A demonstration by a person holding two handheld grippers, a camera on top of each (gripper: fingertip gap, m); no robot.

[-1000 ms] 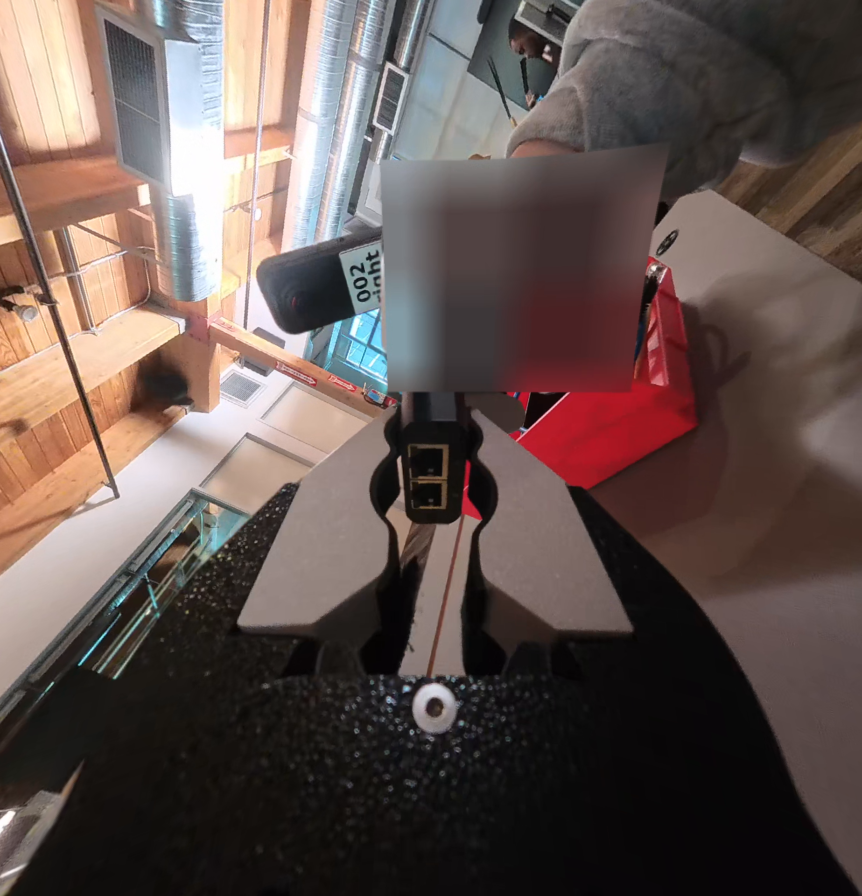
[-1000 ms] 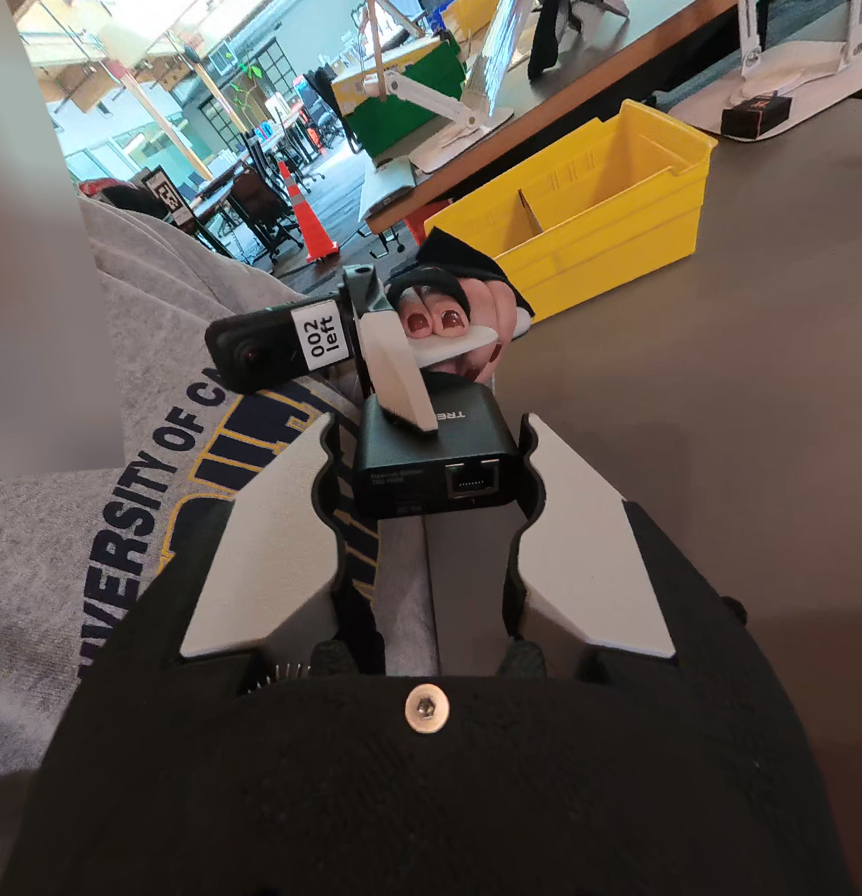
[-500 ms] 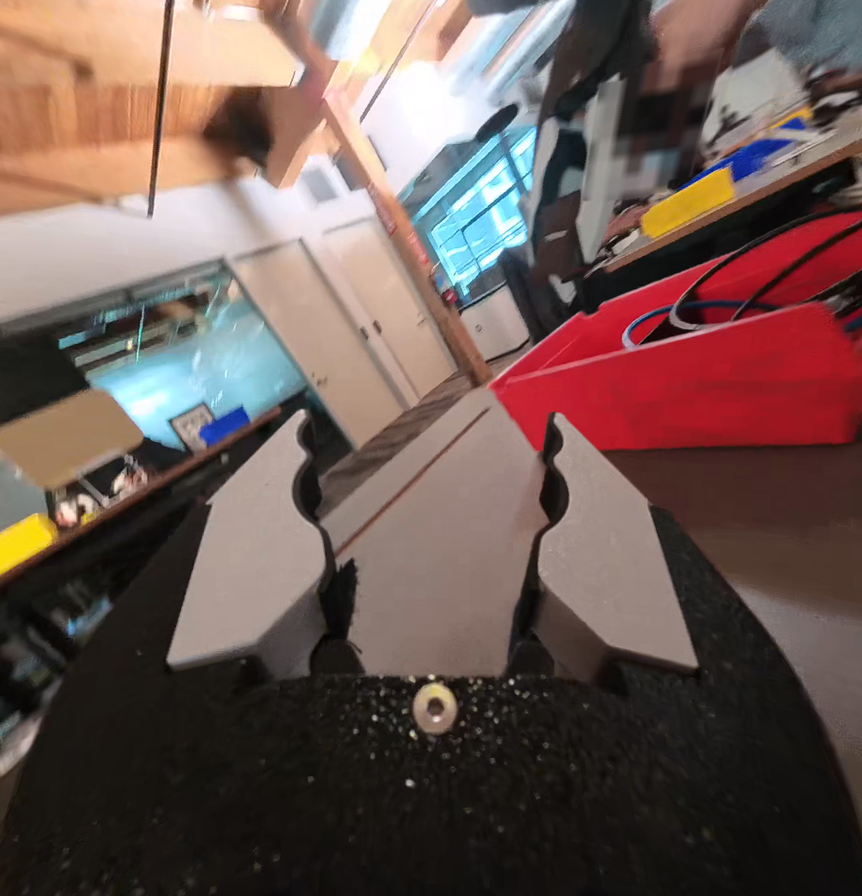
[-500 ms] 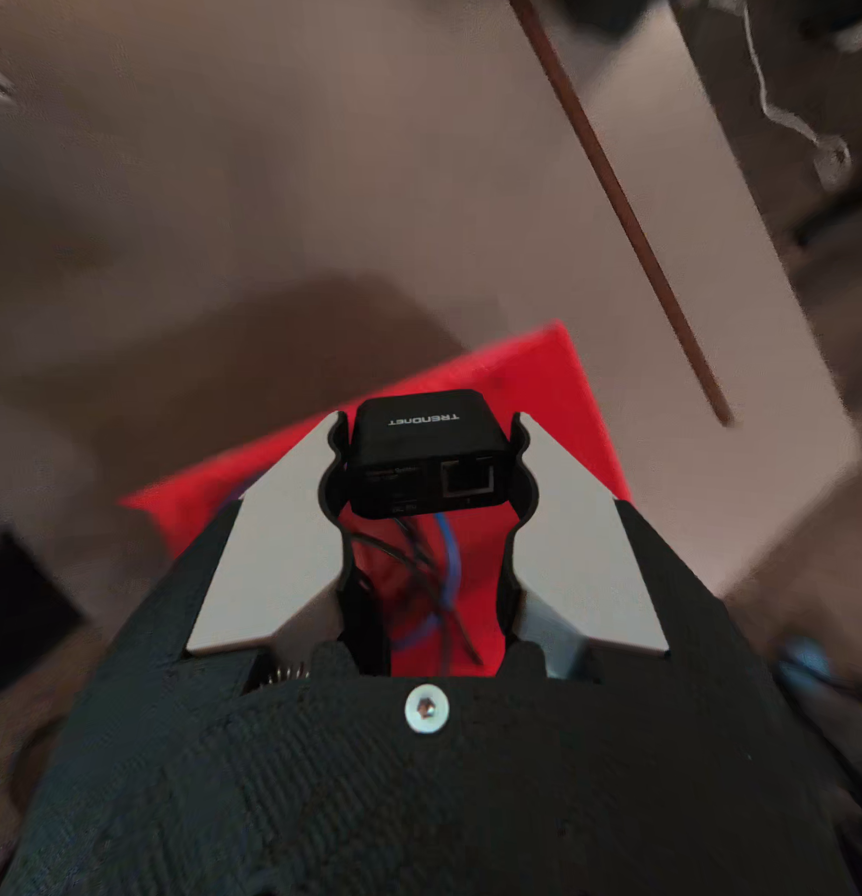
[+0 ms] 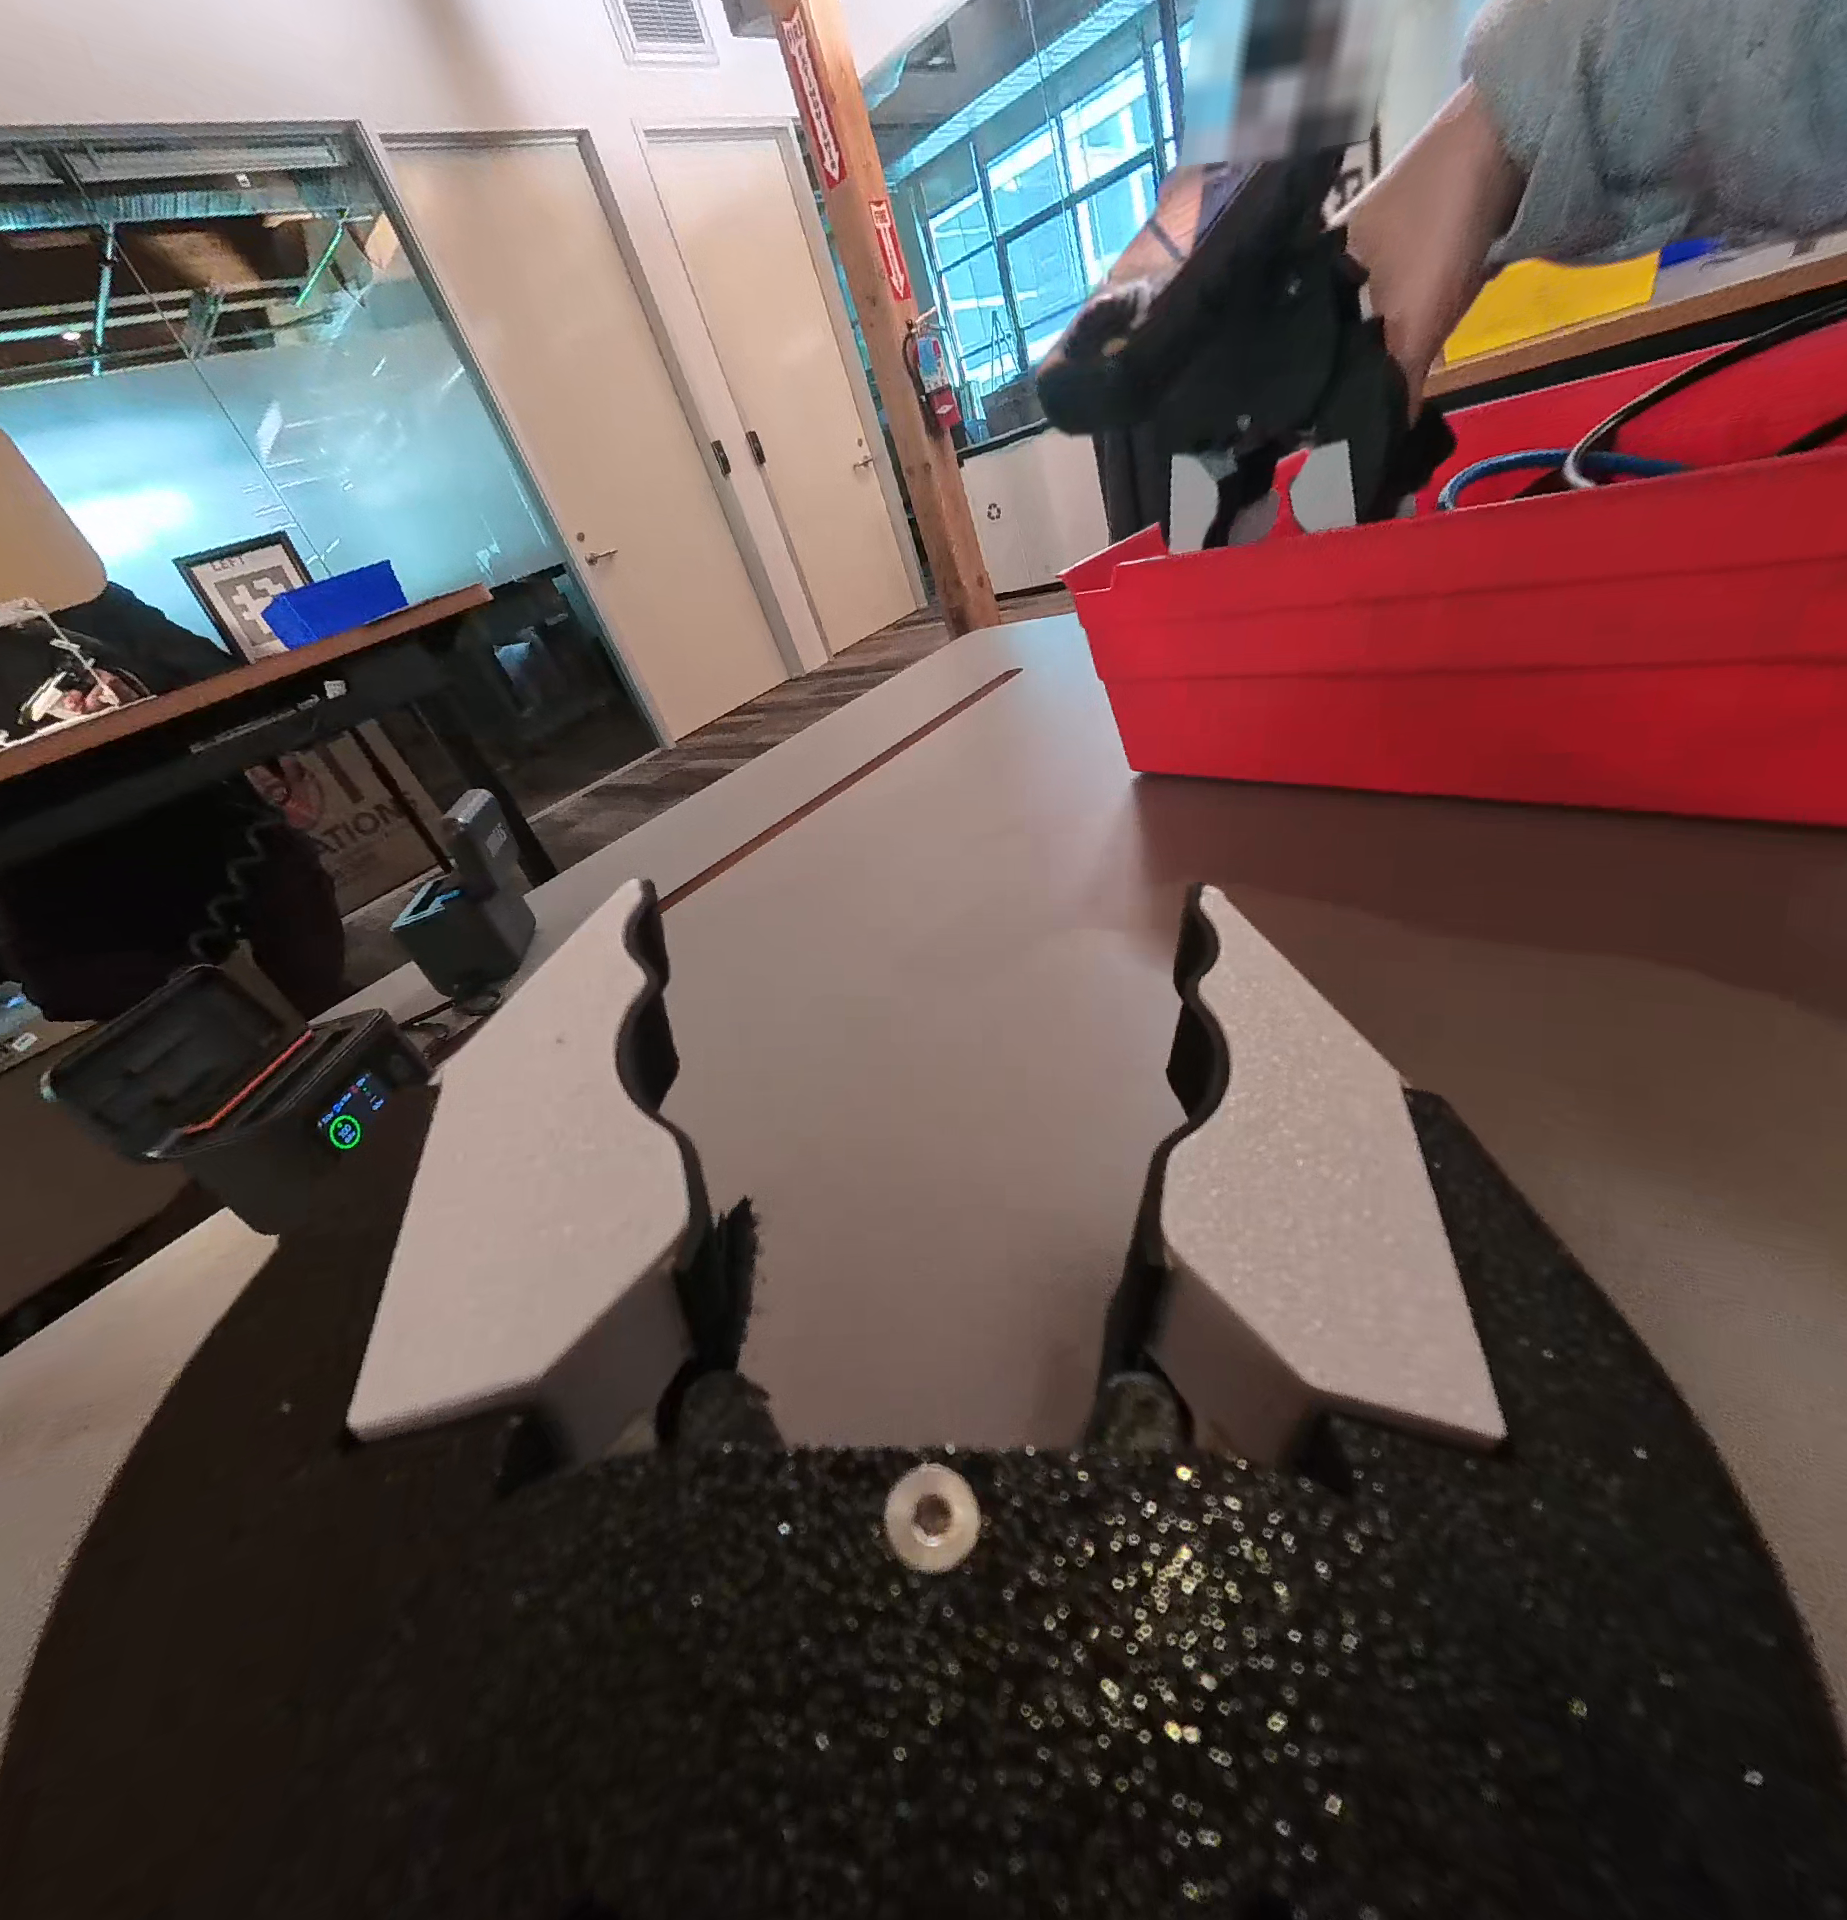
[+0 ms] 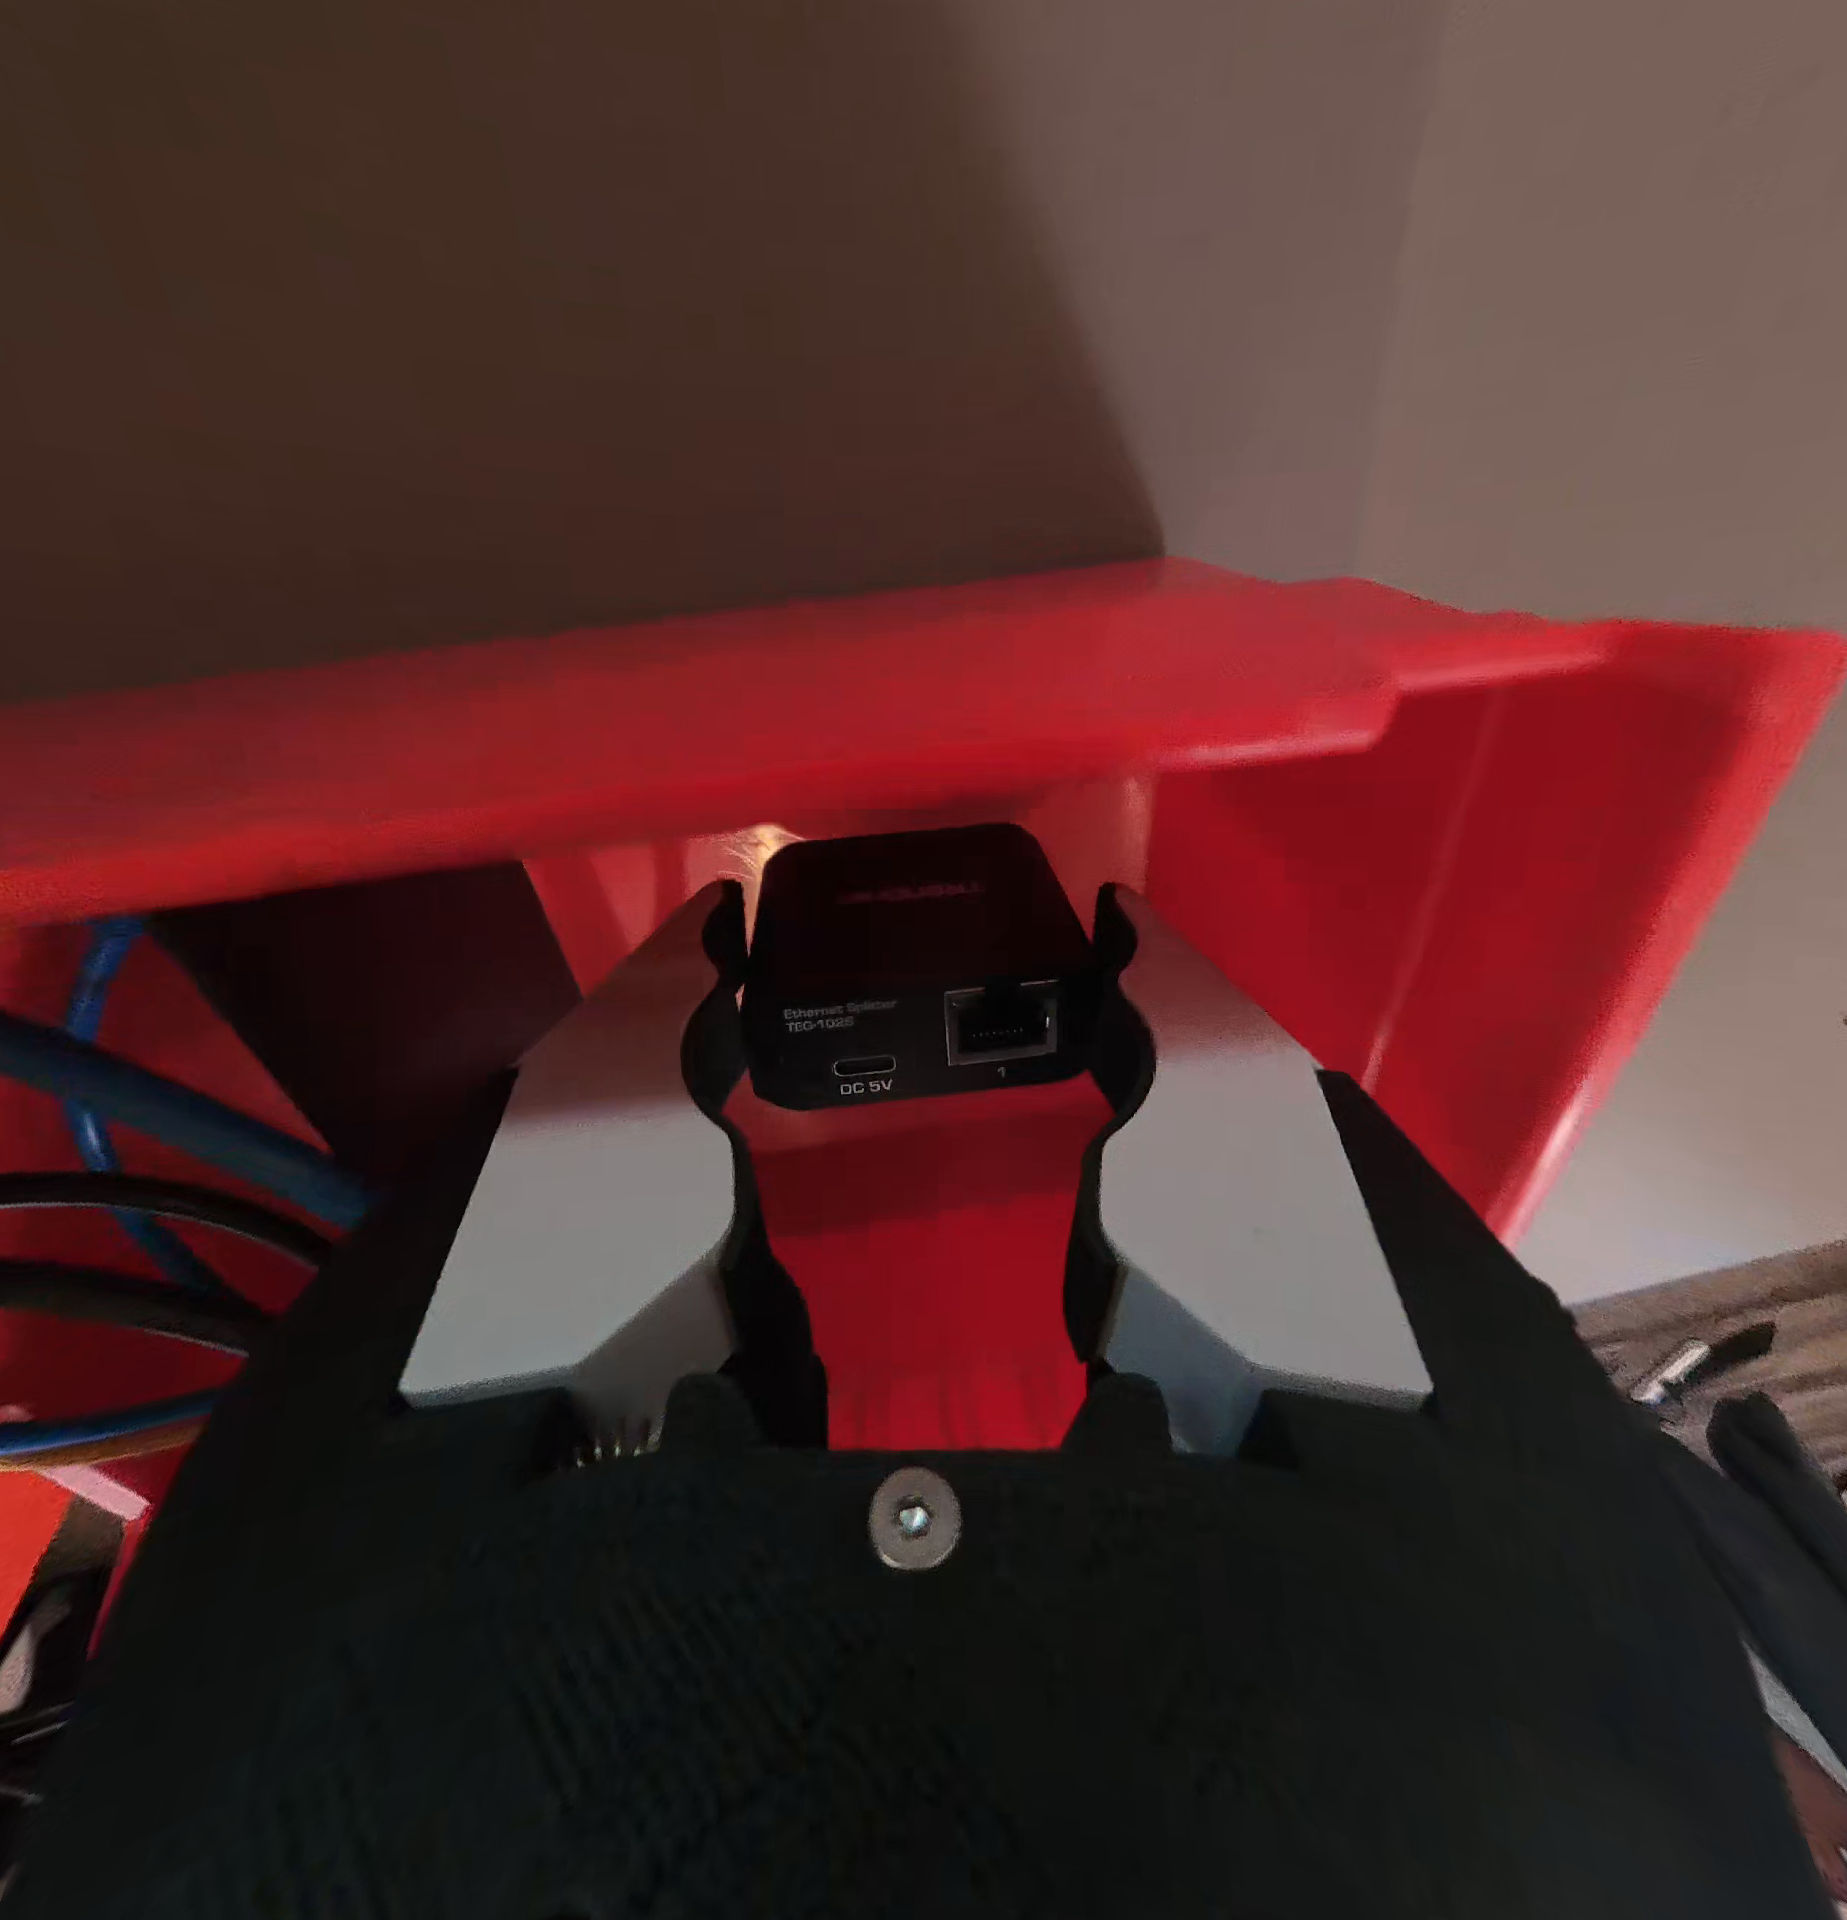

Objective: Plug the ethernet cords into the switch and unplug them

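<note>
The black switch (image 6: 914, 966) sits clamped between the fingers of the right gripper (image 6: 917, 971), its port face turned toward the camera, held inside the red bin (image 6: 1418, 831); blue and black ethernet cords (image 6: 150, 1174) coil in the bin at nine o'clock. The left gripper (image 5: 924, 925) hovers low over the brown table (image 5: 1002, 831) with fingers apart and nothing between them, the bin at two o'clock

Glossy red plastic bin (image 6: 1521, 831), matt black plastic switch (image 6: 908, 935), smooth tabletop (image 5: 950, 831).
</note>
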